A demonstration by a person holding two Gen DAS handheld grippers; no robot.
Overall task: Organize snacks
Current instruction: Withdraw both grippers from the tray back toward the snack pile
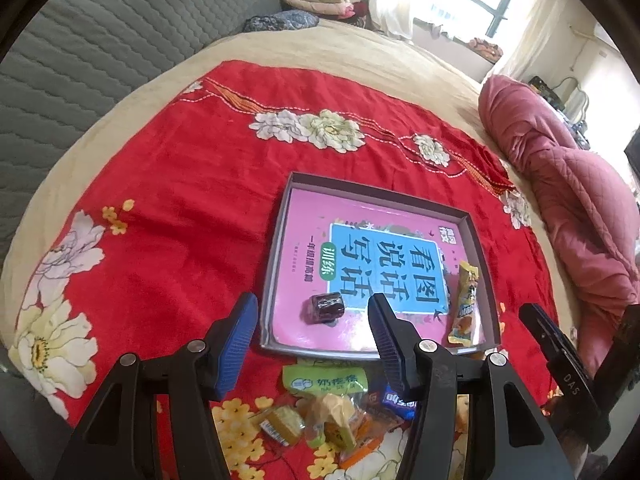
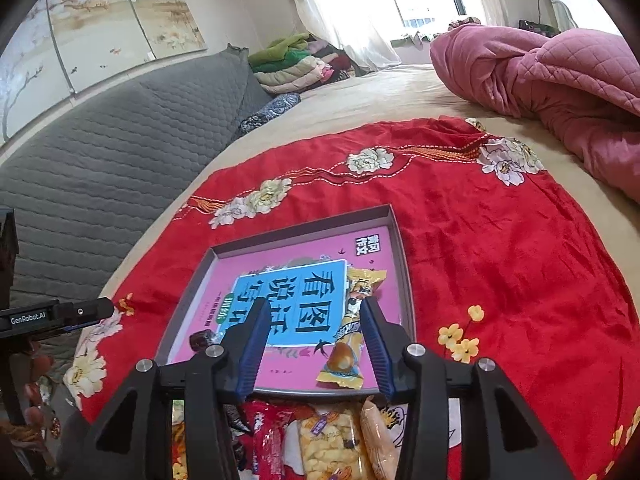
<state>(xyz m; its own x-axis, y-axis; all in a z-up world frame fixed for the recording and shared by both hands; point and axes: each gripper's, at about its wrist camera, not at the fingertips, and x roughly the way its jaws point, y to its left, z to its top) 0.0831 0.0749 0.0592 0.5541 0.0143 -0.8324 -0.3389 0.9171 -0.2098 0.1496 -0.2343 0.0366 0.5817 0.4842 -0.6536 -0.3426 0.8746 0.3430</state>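
A shallow grey box tray [image 1: 474,240] [image 2: 404,264] with a pink book inside lies on a red floral cloth. In it lie a dark wrapped candy [image 1: 326,307] [image 2: 200,339] and a long yellow snack packet [image 1: 464,306] [image 2: 352,332]. A pile of loose snacks [image 1: 328,412] [image 2: 320,436] lies at the tray's near edge. My left gripper [image 1: 314,344] is open and empty above the pile, the candy just beyond its fingertips. My right gripper [image 2: 314,344] is open and empty over the tray's near edge, the yellow packet by its right finger.
The red cloth [image 1: 168,184] [image 2: 500,260] covers a beige bed. A pink quilt [image 1: 568,184] [image 2: 552,76] is bunched at the right. A grey padded headboard [image 1: 100,40] [image 2: 100,152] runs along the left. The right gripper's body [image 1: 568,376] shows at the left wrist view's right edge.
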